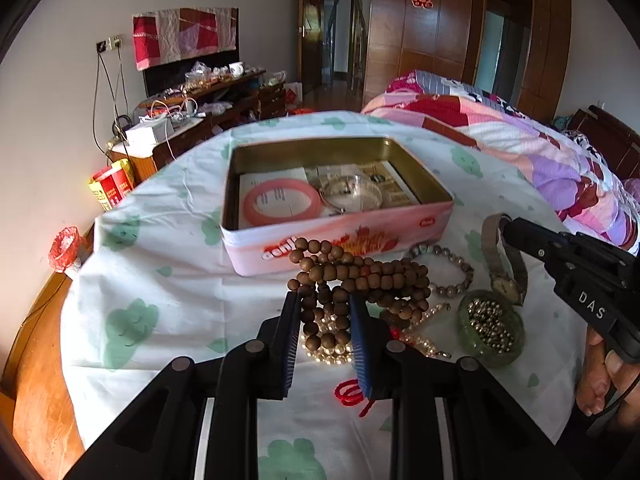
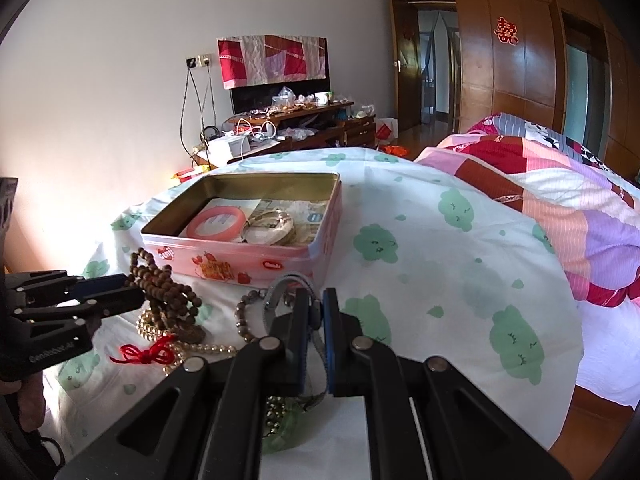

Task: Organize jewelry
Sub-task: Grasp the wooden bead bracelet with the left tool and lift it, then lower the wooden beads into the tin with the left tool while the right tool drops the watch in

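Wooden bead strand (image 1: 352, 276), a long string of brown beads gathered in loops on the cloth-covered surface (image 1: 160, 280), just in front of the pink tin (image 1: 340, 240). Part of the bundle is seen between the blue pads of the left gripper (image 1: 325, 320), whose jaws are narrowed about it; several beads appear pinched, while the remaining loops lie slack toward the tin. The strand is judged light, limp and prone to swing and snag; a hold across several bunched loops is advised rather than on a single bead, which is round, hard and likely to roll out of the pads.

Watch (image 1: 506, 276), with a woven strap, lying to the right of the beads. Its strap is clamped in the right gripper (image 2: 316, 312), the jaws almost fully together. The strap is flexible and thin; the case is heavier and may dangle.

Neighbouring items: a grey bead bracelet (image 1: 452, 272), a pearl strand (image 2: 200, 348) with a red knotted cord (image 2: 146, 354), and a green glass dish (image 1: 490, 330) of small metal balls, judged fragile and easily spilled.

Inside the tin, a pink bangle (image 1: 280, 202) and a silver bangle (image 1: 352, 196) are already laid on paper.
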The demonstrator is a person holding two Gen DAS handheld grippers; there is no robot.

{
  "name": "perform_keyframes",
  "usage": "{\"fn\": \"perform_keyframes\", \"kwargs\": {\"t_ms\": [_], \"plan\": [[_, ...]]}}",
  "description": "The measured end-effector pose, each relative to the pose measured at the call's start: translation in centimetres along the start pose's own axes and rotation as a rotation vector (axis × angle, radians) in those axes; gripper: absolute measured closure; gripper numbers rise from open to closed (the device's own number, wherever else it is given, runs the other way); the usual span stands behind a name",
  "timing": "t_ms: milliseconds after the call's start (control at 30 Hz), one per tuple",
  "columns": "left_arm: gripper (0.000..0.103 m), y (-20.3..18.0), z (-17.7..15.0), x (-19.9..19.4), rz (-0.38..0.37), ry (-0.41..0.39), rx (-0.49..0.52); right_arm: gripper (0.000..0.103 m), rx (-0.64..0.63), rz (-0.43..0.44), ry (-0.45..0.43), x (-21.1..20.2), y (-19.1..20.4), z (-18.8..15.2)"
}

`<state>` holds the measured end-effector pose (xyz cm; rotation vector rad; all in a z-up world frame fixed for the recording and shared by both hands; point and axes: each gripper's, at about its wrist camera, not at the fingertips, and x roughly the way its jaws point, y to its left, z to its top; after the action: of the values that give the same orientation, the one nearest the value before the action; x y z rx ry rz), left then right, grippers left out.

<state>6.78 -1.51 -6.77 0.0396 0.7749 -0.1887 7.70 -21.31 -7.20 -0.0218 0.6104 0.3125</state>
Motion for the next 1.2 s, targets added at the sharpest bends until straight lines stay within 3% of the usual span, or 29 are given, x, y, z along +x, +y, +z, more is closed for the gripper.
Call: {"fn": "perform_keyframes", "kwargs": {"t_ms": [767, 1200], "plan": [[0.079, 0.5, 1.9, -2.8, 0.031, -0.100, -0.003, 0.094, -0.031, 0.019, -0.065, -1.8, 0.9, 1.9], [0.079, 1.2, 5.0, -2.6, 0.079, -0.127, 0.018, 0.094, -0.067, 0.027, -0.084, -0.8, 1.8, 4.8]]}}
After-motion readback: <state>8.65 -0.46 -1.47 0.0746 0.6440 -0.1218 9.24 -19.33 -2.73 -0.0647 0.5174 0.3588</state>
